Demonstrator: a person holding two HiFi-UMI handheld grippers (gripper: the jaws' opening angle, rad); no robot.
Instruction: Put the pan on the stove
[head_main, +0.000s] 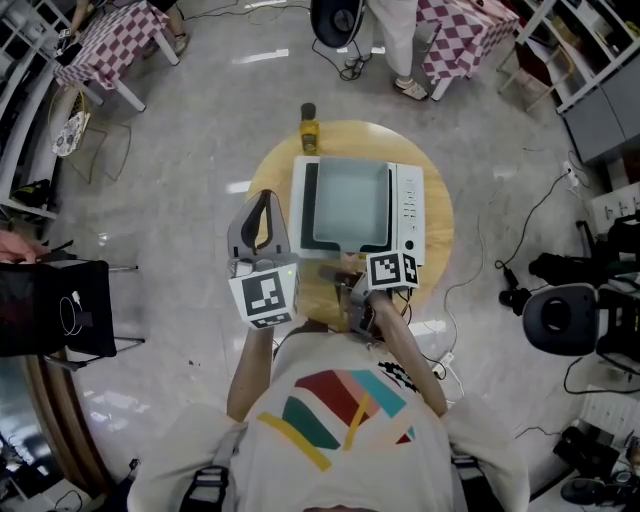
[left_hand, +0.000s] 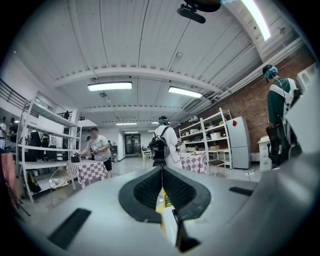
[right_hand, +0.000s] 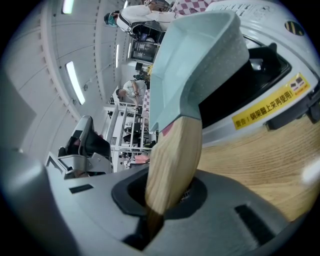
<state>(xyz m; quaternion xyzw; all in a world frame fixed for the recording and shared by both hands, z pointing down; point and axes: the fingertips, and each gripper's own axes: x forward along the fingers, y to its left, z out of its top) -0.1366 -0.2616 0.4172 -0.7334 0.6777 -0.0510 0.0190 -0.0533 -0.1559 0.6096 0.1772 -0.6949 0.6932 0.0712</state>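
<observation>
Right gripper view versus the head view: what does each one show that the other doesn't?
Only the right gripper view: the right gripper up close, fingers clamped on the wooden handle, and the yellow label on the stove. Only the head view: the left gripper, empty, beside the stove, and the bottle at the far edge of the round table. Both: the pale green pan over the stove, and the table's wood surface.

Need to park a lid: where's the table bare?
Bare wood: right of the stove out to the table rim, and a strip on its left. Crowded: bottle at the far edge, right gripper on the pan handle nearside.
</observation>
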